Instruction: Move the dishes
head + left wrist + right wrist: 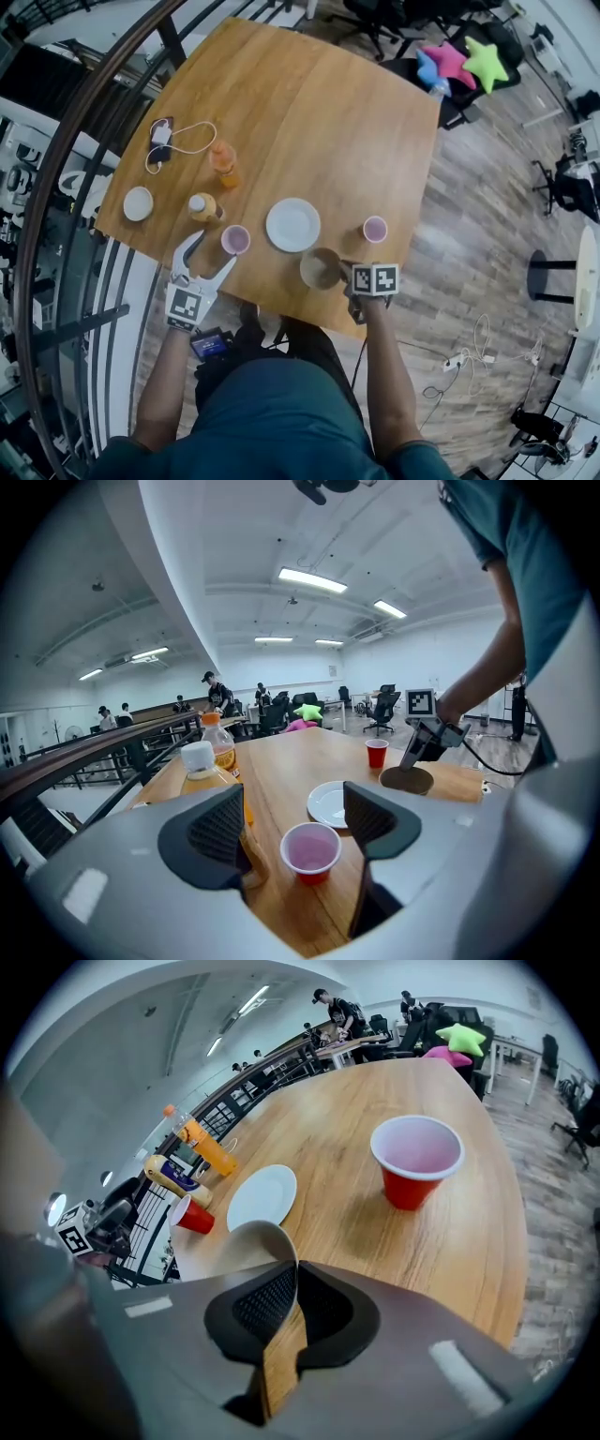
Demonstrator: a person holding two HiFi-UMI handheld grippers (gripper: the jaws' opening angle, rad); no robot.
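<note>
1. Head view: the task looked barely begun; only the brown bowl (322,269) was in hand, near the table's (309,112) near edge, with the right gripper (349,274) clamped on its right rim; the white plate (292,225) lay just beyond the bowl, the small saucer (138,203) sat far left, and neither was touched; the left gripper (212,253) had its jaws apart, with the left red cup (235,240) just off its right fingertip; the right red cup (375,229) stood just beyond the right gripper.

2. Left gripper view: the left gripper (295,822) was open and gripped nothing; the left red cup (310,850) stood upright in the gap ahead of the pads, seemingly untouched by either; the white plate (328,803) lay just behind it; further right, the right gripper (410,766) met the brown bowl (406,781), which sat low at the table, though contact could not be judged.

3. Right gripper view: the right gripper (291,1302) was closed on the thin wall of the brown bowl (253,1241), the rim pinched between its pads; the white plate (262,1196) lay just beyond the bowl, and the right red cup (415,1160) stood apart to the right; judging by this, the plate and the saucer remained to be moved.
</note>
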